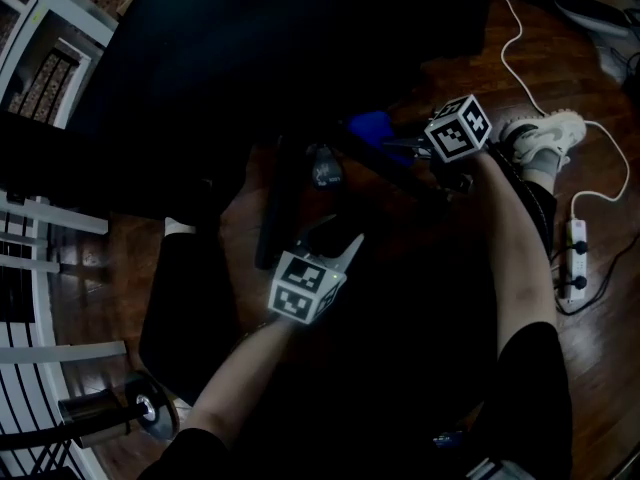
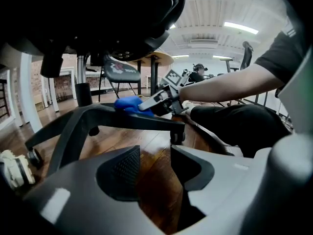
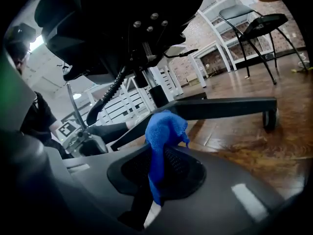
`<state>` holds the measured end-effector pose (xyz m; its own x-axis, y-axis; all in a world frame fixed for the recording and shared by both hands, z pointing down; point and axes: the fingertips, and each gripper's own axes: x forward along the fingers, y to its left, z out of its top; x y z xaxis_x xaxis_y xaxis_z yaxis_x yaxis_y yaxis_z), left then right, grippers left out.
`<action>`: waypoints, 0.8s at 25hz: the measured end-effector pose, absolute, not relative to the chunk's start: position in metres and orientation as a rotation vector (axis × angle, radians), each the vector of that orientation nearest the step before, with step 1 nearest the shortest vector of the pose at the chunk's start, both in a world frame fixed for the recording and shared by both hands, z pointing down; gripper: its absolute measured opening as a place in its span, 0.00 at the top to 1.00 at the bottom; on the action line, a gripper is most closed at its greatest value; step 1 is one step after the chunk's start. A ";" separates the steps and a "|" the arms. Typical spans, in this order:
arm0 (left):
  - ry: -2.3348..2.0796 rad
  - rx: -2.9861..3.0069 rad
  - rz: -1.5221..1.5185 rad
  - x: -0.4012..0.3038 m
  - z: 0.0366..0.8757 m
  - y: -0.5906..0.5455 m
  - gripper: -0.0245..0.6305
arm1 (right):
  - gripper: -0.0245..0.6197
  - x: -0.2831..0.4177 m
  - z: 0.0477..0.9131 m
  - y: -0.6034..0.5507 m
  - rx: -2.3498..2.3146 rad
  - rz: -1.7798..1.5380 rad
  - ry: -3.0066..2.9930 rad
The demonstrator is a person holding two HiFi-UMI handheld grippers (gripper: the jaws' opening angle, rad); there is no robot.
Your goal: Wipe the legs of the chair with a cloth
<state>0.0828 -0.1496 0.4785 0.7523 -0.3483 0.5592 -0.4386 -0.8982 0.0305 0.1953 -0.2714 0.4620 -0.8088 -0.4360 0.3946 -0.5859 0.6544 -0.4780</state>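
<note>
I've got R gripper (image 3: 161, 173) jaws clenched on blue cloth (image 3: 165, 131), cloth on chair leg (image 3: 220, 107), frame center. L gripper (image 2: 154, 168) jaws released, just floor (image 2: 146, 143) btwn them.

Left claw (image 2: 156, 173) gapes empty; right claw (image 3: 155, 192) pinches cloth (image 3: 164, 131).

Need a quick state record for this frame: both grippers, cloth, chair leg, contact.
right gripper: shut on blue cloth
left gripper: open, nothing held; only wooden floor shows between the jaws
cloth contact: bunched end rests on top of a chair leg, per the left gripper view
leg end: caster on the floor
task state: wiping position, right side only
</note>
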 end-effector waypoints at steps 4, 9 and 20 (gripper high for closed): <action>-0.720 2.776 0.866 0.069 0.482 -0.164 0.70 | 0.85 0.213 0.476 -0.230 0.760 0.961 -2.544; -1.228 2.719 0.987 0.018 0.469 -0.214 0.69 | 0.85 0.233 0.489 -0.185 0.768 1.030 -2.471; -1.239 2.351 1.321 -0.060 0.535 -0.244 0.58 | 0.85 0.234 0.492 -0.168 1.150 0.978 -2.415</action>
<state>-0.0596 -0.2442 0.5348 0.2608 -0.5798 0.7719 -0.7336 -0.6388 -0.2320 0.2344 -0.1677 0.4922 -0.6381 -0.5707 0.5169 -0.7695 0.4501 -0.4531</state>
